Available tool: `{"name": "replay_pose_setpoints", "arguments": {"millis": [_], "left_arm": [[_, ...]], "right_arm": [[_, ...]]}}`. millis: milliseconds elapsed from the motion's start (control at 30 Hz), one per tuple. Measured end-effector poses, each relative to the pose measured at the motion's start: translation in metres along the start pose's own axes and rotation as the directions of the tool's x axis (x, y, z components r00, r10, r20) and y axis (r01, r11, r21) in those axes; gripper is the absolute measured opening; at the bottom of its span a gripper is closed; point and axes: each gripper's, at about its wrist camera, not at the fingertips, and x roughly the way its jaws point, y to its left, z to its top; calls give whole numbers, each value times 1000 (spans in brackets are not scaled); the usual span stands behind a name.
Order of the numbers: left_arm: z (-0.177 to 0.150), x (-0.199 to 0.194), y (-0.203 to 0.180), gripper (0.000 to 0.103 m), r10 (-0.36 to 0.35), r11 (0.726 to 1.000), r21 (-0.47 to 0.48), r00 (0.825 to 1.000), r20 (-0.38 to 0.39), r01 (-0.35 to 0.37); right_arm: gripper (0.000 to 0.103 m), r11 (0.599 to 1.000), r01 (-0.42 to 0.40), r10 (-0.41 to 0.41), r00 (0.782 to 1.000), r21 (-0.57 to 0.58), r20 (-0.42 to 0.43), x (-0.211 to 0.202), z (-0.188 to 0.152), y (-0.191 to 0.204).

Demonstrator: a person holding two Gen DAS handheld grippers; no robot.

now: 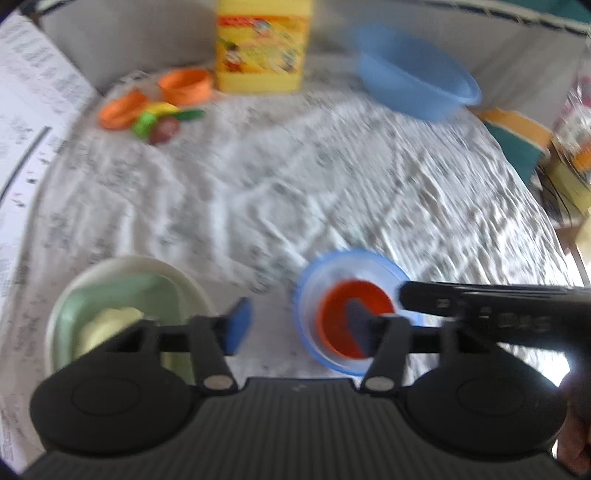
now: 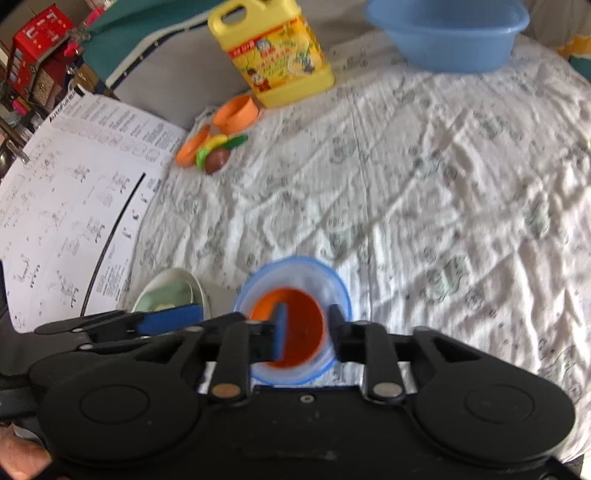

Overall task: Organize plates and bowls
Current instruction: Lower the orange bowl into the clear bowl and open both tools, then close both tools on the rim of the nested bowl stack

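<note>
A clear blue-rimmed bowl (image 1: 384, 269) (image 2: 317, 273) with an orange bowl (image 1: 354, 295) (image 2: 299, 314) nested inside sits near me on the cloth. A cream bowl (image 1: 162, 269) (image 2: 177, 277) holding a pale green dish (image 1: 122, 295) (image 2: 162, 295) is to its left. My left gripper (image 1: 299, 325) is open, between the two stacks. My right gripper (image 2: 306, 328) is open over the blue-rimmed bowl, its left finger above the orange bowl. Its finger also shows in the left wrist view (image 1: 480, 299).
A big blue basin (image 1: 413, 74) (image 2: 450, 33) and a yellow detergent jug (image 1: 262, 44) (image 2: 277, 51) stand at the back. Orange cups (image 1: 184, 85) (image 2: 236, 110) and toy food (image 1: 159, 122) (image 2: 218, 151) lie back left. A printed sheet (image 1: 29, 110) (image 2: 74, 184) is at left.
</note>
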Motion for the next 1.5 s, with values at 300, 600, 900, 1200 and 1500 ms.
{"name": "replay_pose_setpoints", "arguments": {"millis": [300, 600, 900, 1200, 1500], "left_arm": [[-9, -23, 43, 103, 36, 996, -86, 996, 83, -29], [-36, -14, 40, 103, 48, 998, -36, 995, 88, -45], [-40, -3, 24, 103, 8, 1000, 20, 997, 80, -10], [-38, 3, 18, 103, -32, 999, 44, 995, 92, 28], [-35, 15, 15, 86, -87, 995, 48, 993, 76, 83]], "right_arm": [[103, 997, 66, -68, 993, 25, 100, -26, 1, -14], [103, 991, 115, -121, 989, 69, 81, -21, -23, -29], [103, 990, 120, -125, 990, 68, 61, -13, -26, -26], [103, 990, 97, -102, 994, 106, 42, -7, -23, -29], [93, 989, 125, -129, 990, 75, 49, -2, -18, -25]]}}
